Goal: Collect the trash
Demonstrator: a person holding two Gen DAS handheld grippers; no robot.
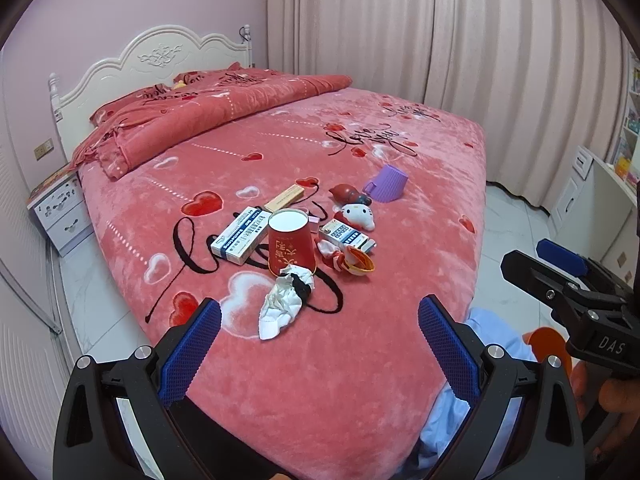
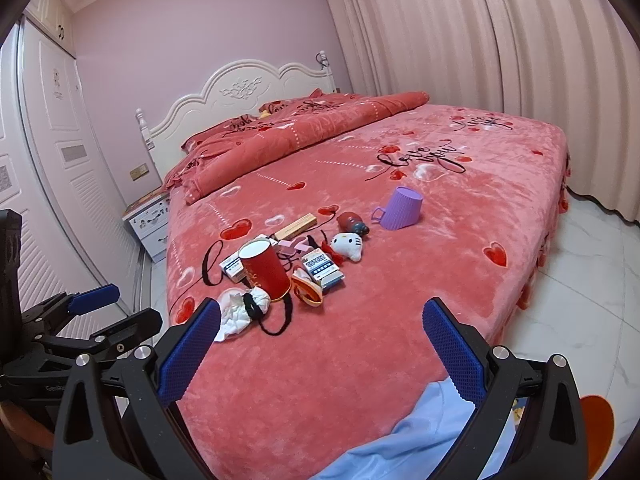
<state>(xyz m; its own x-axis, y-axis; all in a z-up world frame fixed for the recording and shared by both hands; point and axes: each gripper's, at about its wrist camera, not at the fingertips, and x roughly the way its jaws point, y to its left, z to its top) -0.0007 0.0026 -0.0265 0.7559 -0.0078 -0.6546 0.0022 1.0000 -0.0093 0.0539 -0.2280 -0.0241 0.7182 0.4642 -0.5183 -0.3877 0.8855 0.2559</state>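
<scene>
A pile of small items lies mid-bed on the pink blanket. A red paper cup lies on its side, with a crumpled white tissue and a black hair tie in front of it. Two white-and-blue boxes flank the cup. An orange wrapper lies beside the right one. My left gripper is open and empty, short of the tissue. My right gripper is open and empty, over the bed's near edge.
Further back lie a white cat plush, a dark red toy, a purple cup on its side and a tan box. A folded quilt lies by the headboard. A nightstand stands left; pale blue cloth hangs below.
</scene>
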